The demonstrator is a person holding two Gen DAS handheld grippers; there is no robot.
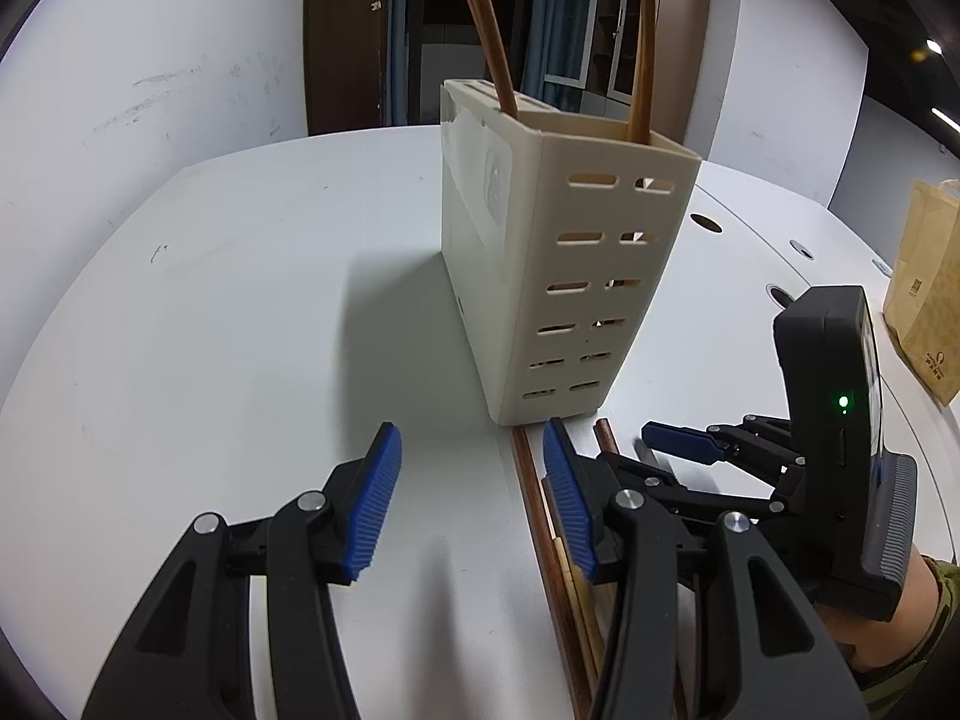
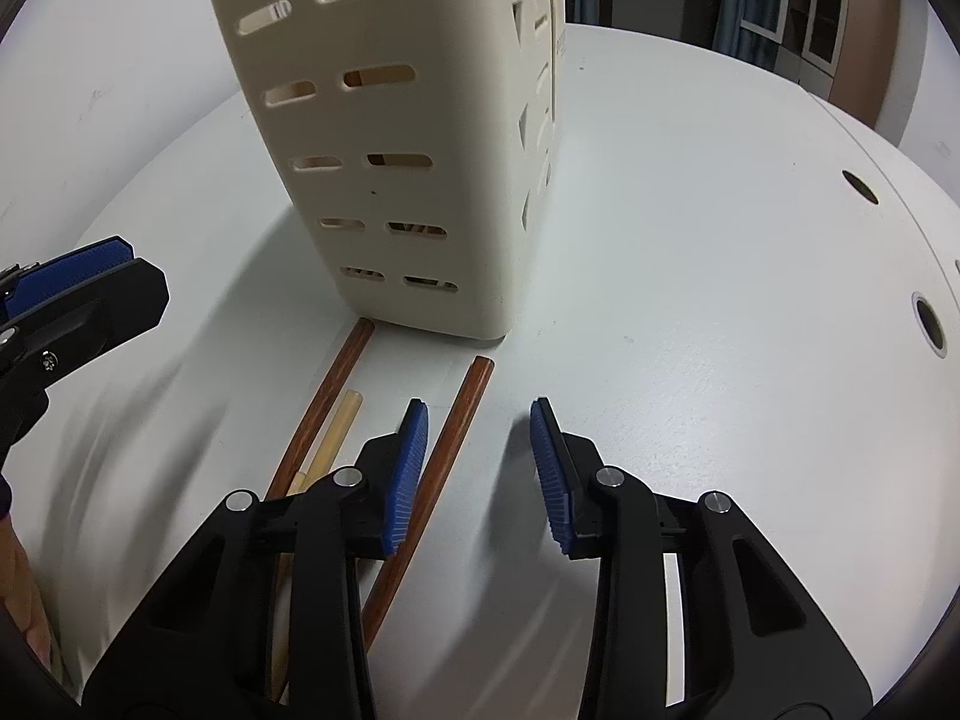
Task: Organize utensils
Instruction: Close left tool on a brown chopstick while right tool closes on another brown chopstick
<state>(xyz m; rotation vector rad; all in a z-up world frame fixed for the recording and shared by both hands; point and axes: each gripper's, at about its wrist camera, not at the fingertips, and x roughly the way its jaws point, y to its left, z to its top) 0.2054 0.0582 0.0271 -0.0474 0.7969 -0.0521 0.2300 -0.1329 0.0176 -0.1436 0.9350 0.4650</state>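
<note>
Right now your widest surface is the white table (image 1: 210, 300), which fills both wrist views and carries a few round cable holes along its far right side. Next in size, the cream utensil holder (image 1: 540, 252) stands upright near the middle of it, its slotted end wall facing you, with two dark brown chopsticks (image 1: 483, 30) leaning out of its top at the back and a lighter wooden pair (image 1: 643, 54) standing nearer the right corner. A brown paper bag (image 1: 927, 300) sits at the far right edge of the table, well apart from the holder. Your left gripper (image 1: 471, 483) hovers low over bare table just in front of the holder, its blue pads spread apart with nothing between them. Your right gripper (image 2: 480, 471) is beside it, also with a gap between the pads and not pressing on anything; one dark brown chopstick (image 2: 456, 420) lies on the table running under the gap, close against the inner face of the left pad. Further left, a second dark chopstick (image 2: 336, 390) lies with its tip touching the foot of the holder, and a pale chopstick (image 2: 336, 438) lies just beside it. Your sleeve (image 1: 936, 618) shows behind the right gripper's body in the left wrist view.
</note>
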